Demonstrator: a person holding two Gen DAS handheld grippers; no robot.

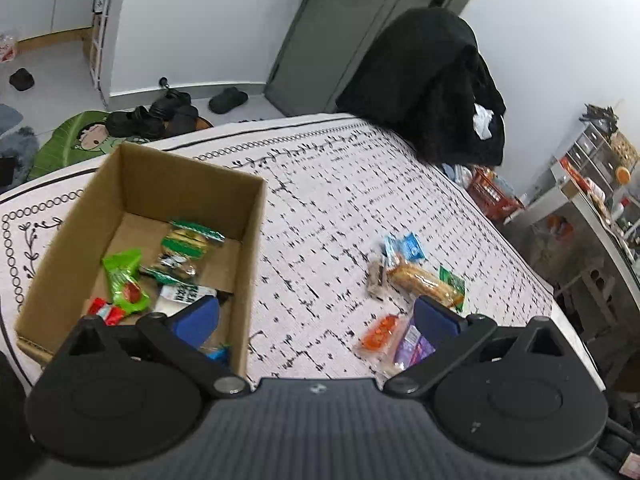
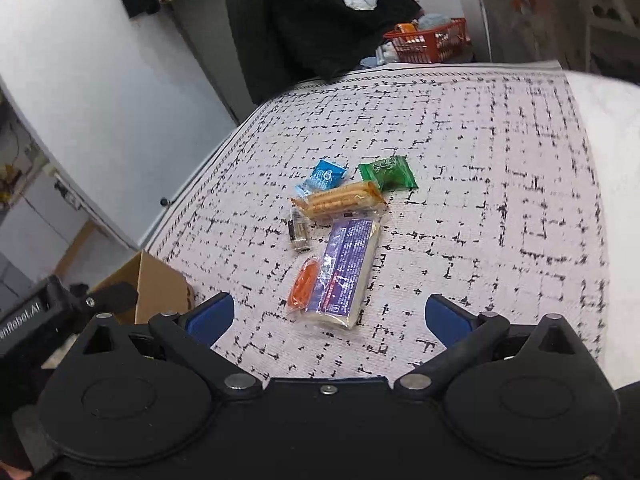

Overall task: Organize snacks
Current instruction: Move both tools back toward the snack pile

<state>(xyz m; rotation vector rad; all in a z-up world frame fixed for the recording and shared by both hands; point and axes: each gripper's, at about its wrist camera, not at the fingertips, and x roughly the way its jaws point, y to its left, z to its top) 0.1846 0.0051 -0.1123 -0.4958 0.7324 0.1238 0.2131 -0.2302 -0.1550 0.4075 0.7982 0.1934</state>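
Note:
A cardboard box (image 1: pixel 256 216) on the patterned tablecloth holds several snack packets, among them a bright green one (image 1: pixel 124 276). My left gripper (image 1: pixel 316 316) is open and empty, its left finger over the box's near right corner. To the right lies a loose pile: a blue packet (image 2: pixel 325 176), a green packet (image 2: pixel 387 173), a biscuit pack (image 2: pixel 340 200), a small clear packet (image 2: pixel 299 234), an orange packet (image 2: pixel 304 284) and a purple-white pack (image 2: pixel 348 272). My right gripper (image 2: pixel 330 314) stands open just short of the purple-white pack, nothing between its fingers. The box's corner (image 2: pixel 156 284) shows at lower left.
A chair draped in black clothing (image 1: pixel 432 84) stands at the table's far edge, with a red basket (image 2: pixel 430 40) behind. The table's right edge (image 1: pixel 532 264) drops off toward a shelf unit. Shoes lie on the floor beyond the box.

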